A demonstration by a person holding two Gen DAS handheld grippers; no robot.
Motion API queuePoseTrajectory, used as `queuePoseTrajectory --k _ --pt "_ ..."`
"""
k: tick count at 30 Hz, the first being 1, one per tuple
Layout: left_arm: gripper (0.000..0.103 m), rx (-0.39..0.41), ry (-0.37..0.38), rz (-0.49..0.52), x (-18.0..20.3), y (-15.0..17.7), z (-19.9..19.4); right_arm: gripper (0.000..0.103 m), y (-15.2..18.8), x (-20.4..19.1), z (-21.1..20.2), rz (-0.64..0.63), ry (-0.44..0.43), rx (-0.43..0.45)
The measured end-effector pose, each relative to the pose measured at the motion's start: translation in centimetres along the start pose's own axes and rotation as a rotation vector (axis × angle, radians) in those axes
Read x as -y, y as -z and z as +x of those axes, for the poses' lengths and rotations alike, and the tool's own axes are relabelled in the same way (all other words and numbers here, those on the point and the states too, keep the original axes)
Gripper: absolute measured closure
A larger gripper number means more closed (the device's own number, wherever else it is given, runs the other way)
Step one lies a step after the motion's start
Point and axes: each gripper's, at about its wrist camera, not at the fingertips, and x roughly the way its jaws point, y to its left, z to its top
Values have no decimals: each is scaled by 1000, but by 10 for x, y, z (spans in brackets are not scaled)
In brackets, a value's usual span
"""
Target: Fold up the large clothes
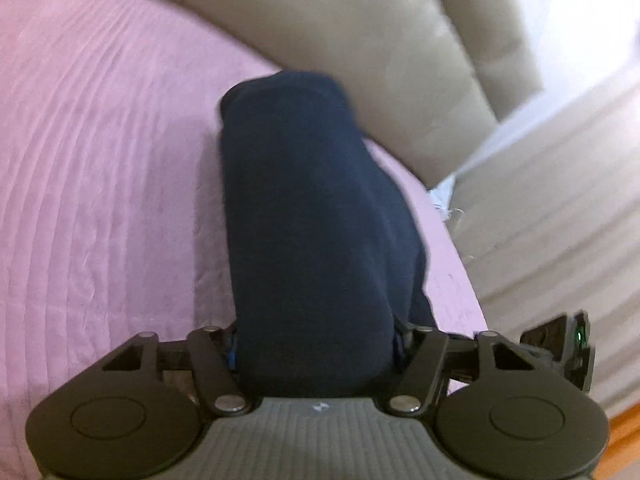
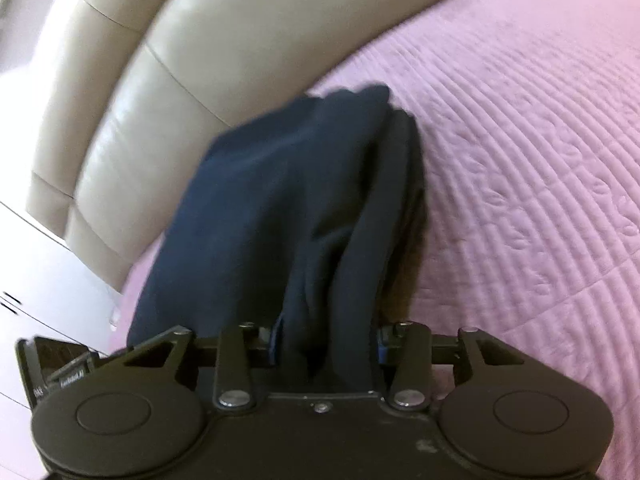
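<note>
A dark navy, soft-knit garment [image 1: 312,220] hangs bunched in the middle of both views, running from each claw up toward the frame's centre, where its far end meets the pink quilted bedspread [image 1: 100,180]. The left gripper [image 1: 316,344] is clamped on a thick smooth roll of the fabric at bottom centre, and the right gripper [image 2: 324,344] pinches several loose vertical folds of the same garment [image 2: 288,200] at bottom centre of its view. A cream padded leather headboard [image 2: 132,92] curves across the upper part of each frame behind the bedspread [image 2: 520,160], with pale flooring [image 1: 560,200] at the right of the left view.
</note>
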Motion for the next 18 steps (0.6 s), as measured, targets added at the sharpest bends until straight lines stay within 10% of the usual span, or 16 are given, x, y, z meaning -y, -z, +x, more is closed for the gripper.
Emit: queuePoseTrajectory --k 7,18 --pt "41 95 107 71 25 12 -101 53 61 -92 -51 -120 -94 52" --pt "41 194 52 42 45 108 -251 53 155 -149 -68 -166 -3 -62"
